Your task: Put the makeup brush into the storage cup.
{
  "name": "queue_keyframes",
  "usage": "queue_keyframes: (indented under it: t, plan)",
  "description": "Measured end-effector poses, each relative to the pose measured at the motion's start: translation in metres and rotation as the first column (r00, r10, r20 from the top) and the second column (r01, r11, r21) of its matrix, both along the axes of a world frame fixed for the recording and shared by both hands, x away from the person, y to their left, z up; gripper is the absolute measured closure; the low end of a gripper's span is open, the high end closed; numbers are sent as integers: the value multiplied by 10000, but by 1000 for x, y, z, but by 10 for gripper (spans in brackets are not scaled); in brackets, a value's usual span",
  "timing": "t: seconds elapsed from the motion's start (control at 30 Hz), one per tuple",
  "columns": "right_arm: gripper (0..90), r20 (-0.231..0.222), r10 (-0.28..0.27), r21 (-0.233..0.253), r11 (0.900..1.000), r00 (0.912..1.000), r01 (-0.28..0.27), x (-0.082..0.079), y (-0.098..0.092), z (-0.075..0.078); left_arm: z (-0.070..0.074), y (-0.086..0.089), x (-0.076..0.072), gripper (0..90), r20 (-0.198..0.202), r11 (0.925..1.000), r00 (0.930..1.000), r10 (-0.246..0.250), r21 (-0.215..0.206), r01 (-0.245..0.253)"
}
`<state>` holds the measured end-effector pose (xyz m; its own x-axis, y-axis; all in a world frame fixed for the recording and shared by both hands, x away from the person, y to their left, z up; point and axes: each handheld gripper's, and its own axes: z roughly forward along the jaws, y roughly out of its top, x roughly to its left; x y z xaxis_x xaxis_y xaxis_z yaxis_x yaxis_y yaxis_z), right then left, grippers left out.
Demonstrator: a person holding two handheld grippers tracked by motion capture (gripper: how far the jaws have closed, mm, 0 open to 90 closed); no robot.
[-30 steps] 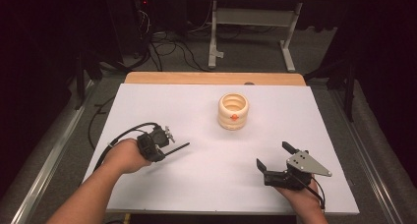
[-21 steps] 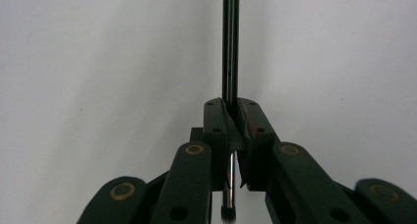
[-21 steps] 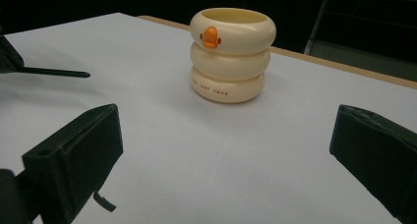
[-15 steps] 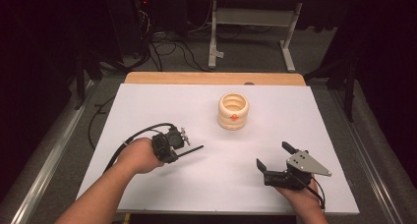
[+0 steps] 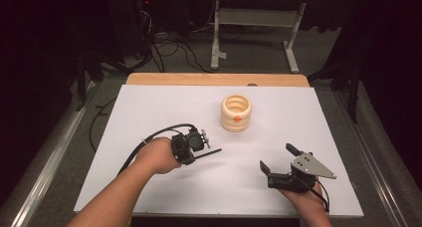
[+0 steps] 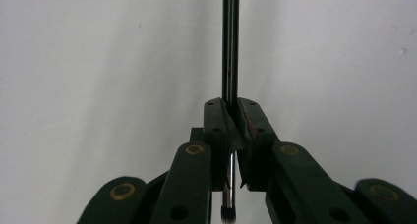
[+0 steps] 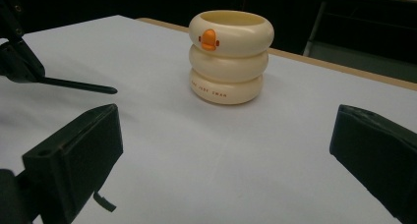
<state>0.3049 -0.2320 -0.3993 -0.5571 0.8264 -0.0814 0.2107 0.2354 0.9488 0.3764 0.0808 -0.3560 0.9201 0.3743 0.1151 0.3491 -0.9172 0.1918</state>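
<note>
The left gripper [image 5: 196, 148] was clamped tight on a thin black brush [image 6: 230, 47], its jaws pinching the handle near the bristle end, so the long handle stuck out ahead toward the cream duck-faced holder [image 5: 236, 112]. The brush's free tip lay level above the sheet, short of the holder and to its near left. The right gripper [image 5: 280, 163] rested on the table with its jaws spread wide and nothing between them, nearer the person than the holder and a little to its right.

The step in hand looked like dropping the brush into the holder. To do it well, the handle would need tilting toward upright before it met the rim, since a level approach would likely knock the light, three-ringed pot sideways. The free gripper could steady the holder's wall if it started to slide.

The holder stood on a white sheet [image 5: 149, 107] over a wooden tabletop [image 5: 214, 79], whose bare edge showed beyond the holder. Farther behind it lay a dim floor with loose cables [image 5: 169, 45] and a metal stand's legs [image 5: 251, 33].
</note>
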Motion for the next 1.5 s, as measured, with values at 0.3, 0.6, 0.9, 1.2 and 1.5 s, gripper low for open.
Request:
queue_keyframes:
  t: [0.3,0.6,0.9,1.2,1.5]
  plan:
    - [11,-38,-11,8,10000,10000,12,0,0,0,1,-12,0,831,-19,9998,9998,-175,-27,175]
    - [11,136,-306,149,9994,9994,304,4,-8,6,2,-20,3,831,-35,9994,9994,-351,-3,351]
    - [12,352,-653,-318,9973,9972,664,23,-9,26,5,-22,4,831,-29,9989,9989,-467,-108,467]
    - [15,225,-638,-849,9942,9977,655,47,-1,23,7,-24,0,831,-55,9974,9976,-694,-194,692]
    - [15,-105,-958,-1281,9873,9953,937,49,-4,1,3,-25,5,831,-85,9983,9984,-563,-184,561]
